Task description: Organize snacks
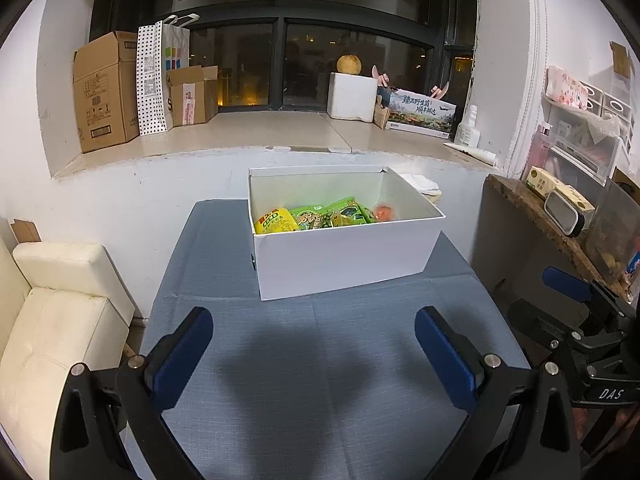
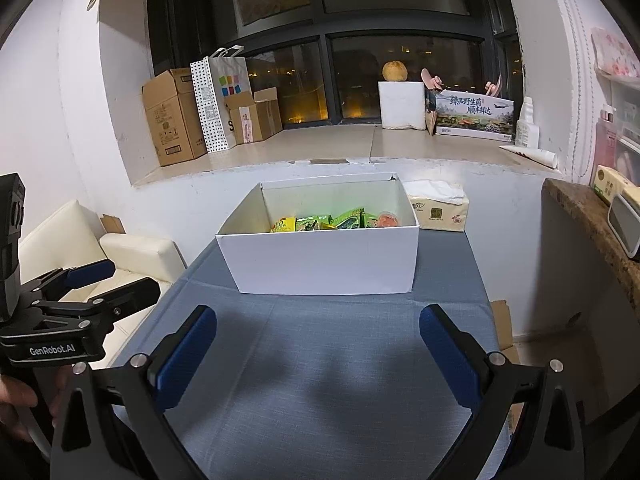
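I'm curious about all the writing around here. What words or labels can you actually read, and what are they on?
"GenRobot.AI": on the left gripper, seen by the right wrist camera.
"DAS": on the right gripper, seen by the left wrist camera.
"臻品野生菌 顺丰鲜达": on the printed carton on the windowsill.
Snack packets in the white box, the cardboard boxes and the tissue pack: print too small or blurred.

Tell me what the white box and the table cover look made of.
White box: likely thin cardboard with a matte finish; its walls are thin, with folded corners and sharp edges. Table cover: seems to be blue-grey woven cloth, with a visible fine weave and crease lines.
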The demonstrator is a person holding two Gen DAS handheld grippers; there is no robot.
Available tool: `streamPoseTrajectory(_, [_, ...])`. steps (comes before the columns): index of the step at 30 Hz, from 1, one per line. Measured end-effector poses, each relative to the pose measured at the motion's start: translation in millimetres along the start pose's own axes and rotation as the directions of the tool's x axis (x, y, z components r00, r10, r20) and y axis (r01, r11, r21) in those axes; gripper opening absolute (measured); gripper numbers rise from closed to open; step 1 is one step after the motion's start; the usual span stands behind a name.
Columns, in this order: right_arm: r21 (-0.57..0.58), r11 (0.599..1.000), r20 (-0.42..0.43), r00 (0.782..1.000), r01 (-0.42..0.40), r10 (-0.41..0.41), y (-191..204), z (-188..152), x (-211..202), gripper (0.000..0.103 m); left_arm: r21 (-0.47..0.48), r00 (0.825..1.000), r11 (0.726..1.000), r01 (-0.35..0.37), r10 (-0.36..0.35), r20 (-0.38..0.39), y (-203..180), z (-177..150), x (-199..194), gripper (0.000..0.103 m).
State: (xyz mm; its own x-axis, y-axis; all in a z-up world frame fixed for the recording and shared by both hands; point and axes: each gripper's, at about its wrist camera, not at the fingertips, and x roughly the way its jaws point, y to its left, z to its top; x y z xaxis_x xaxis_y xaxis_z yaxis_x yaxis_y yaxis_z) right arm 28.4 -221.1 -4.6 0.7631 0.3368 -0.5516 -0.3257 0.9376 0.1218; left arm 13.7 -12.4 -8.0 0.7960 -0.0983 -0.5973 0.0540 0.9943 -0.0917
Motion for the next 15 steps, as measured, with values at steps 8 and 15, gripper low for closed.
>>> streamPoseTrajectory(8, [-0.003, 1.0, 0.001, 1.0, -0.007, 0.007, 0.1, 0.9, -0.4, 0.103, 0.001, 1.0, 1.0, 0.002, -0.002, -0.001, -1.0, -0.7, 0.8, 0.103])
streamPoseTrajectory(15, [-0.003, 1.0, 0.003, 1.0, -0.008, 0.008, -0.3, 1.3, 0.1, 0.103, 0.001, 1.0, 1.0, 0.001, -0.001, -0.002, -0.8, -0.3, 1.6, 0.103])
